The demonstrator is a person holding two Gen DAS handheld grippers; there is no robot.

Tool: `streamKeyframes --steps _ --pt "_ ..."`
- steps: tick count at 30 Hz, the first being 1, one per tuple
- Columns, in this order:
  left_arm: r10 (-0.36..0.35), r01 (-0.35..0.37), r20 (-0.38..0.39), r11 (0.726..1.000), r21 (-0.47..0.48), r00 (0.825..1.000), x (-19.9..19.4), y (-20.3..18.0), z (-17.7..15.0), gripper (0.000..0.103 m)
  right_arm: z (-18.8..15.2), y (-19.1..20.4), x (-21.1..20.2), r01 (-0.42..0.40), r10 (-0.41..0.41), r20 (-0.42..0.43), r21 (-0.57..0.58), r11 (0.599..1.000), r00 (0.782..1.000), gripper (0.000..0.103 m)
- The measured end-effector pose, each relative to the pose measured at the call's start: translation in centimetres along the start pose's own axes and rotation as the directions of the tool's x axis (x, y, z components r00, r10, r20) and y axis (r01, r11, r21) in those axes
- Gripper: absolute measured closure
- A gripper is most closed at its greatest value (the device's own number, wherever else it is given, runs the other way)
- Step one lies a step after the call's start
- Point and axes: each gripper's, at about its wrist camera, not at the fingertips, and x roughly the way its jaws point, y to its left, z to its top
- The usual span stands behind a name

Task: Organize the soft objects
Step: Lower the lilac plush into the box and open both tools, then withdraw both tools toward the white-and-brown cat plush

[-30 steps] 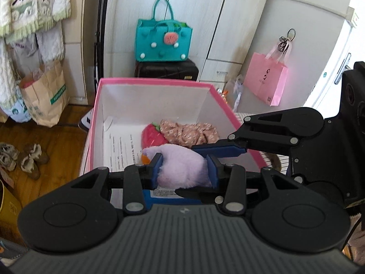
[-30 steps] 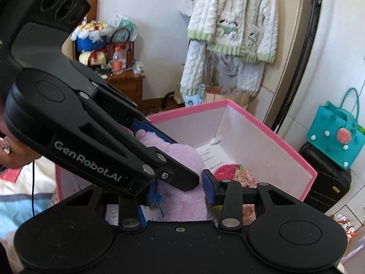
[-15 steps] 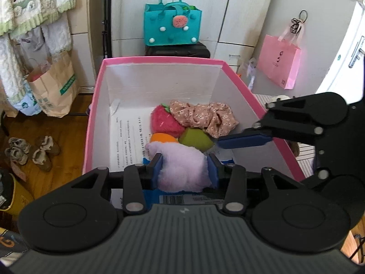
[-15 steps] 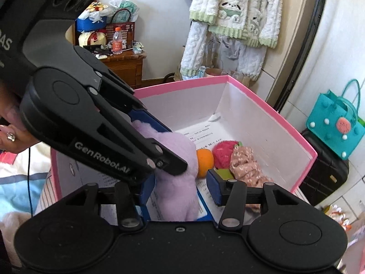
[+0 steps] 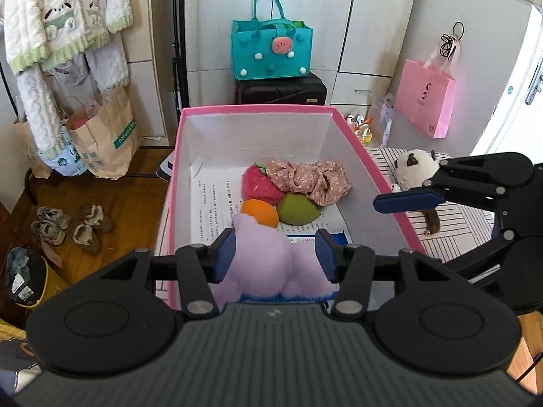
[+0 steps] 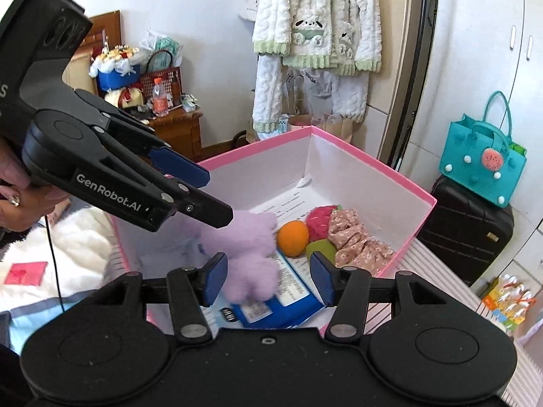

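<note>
A pink box (image 5: 258, 111) with white inner walls holds a lilac plush toy (image 5: 264, 257), an orange ball (image 5: 260, 212), a green ball (image 5: 298, 209), a red plush strawberry (image 5: 259, 186) and a floral cloth (image 5: 309, 178). My left gripper (image 5: 274, 254) is open above the box's near end, its pads either side of the lilac plush (image 6: 247, 254) and apart from it. My right gripper (image 6: 266, 278) is open too, over the box's near corner. A white panda plush (image 5: 415, 169) lies outside the box on a striped surface.
A striped surface (image 5: 451, 217) lies right of the box. A teal bag (image 5: 271, 51) sits on a black suitcase (image 5: 280, 90) behind it. A pink bag (image 5: 429, 100) hangs on the wall. Paper bags (image 5: 105, 135) and shoes (image 5: 71, 225) stand on the wooden floor at left.
Both grippers opened and let go of the lilac plush, which now lies in the box's near end. Both grippers pulled back and up from the box.
</note>
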Motion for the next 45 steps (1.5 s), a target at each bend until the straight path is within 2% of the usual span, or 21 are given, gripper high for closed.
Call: streamKeyframes --steps 2,8,12,16,23,29,37,43,45 --pt "0.008 -0.008 -0.002 1.000 0.006 1.000 -0.7 -0.3 -0.1 0.047 -0.1 0.3 -0.6 0.002 -0.002 -0.005 0.013 1.000 1.000 0.044" --pt "0.010 -0.008 -0.036 0.998 0.054 0.999 -2.9 -1.7 -0.3 0.047 -0.1 1.1 -4.0 0.025 -0.026 0.028 0.037 0.999 0.999 0.044" --pt "0.028 -0.028 0.004 0.995 0.092 1.000 -5.5 -2.9 -0.4 0.043 -0.3 1.7 -6.3 0.015 -0.019 0.060 0.068 0.998 0.998 0.044" --pt "0.010 -0.015 0.039 0.992 0.124 0.999 -7.8 -4.1 -0.7 0.043 -0.6 2.3 -8.0 -0.007 0.001 0.074 0.076 0.997 0.997 0.044" --pt "-0.022 0.013 0.054 0.985 0.173 0.998 -9.9 -6.2 -1.5 0.042 -2.0 2.6 -10.7 0.032 -0.038 0.087 0.079 0.996 0.996 0.043" --pt "-0.064 0.061 0.012 0.982 0.177 0.998 -10.4 -6.9 -2.2 0.041 -3.7 2.9 -13.3 0.052 -0.061 0.113 0.084 0.995 0.992 0.042" --pt "-0.115 0.113 -0.001 0.975 0.193 0.993 -10.5 -9.0 -3.9 0.039 -7.1 3.2 -15.9 0.085 -0.097 0.134 0.094 0.992 0.986 0.041" --pt "-0.202 0.207 -0.049 0.967 0.146 0.978 -8.9 -10.3 -4.9 0.039 -10.5 2.5 -16.7 0.147 -0.167 0.136 0.145 0.978 0.977 0.041" --pt "-0.218 0.224 -0.055 0.961 0.162 0.974 -8.4 -11.2 -5.2 0.039 -11.6 2.1 -16.8 0.155 -0.177 0.127 0.164 0.974 0.976 0.041"
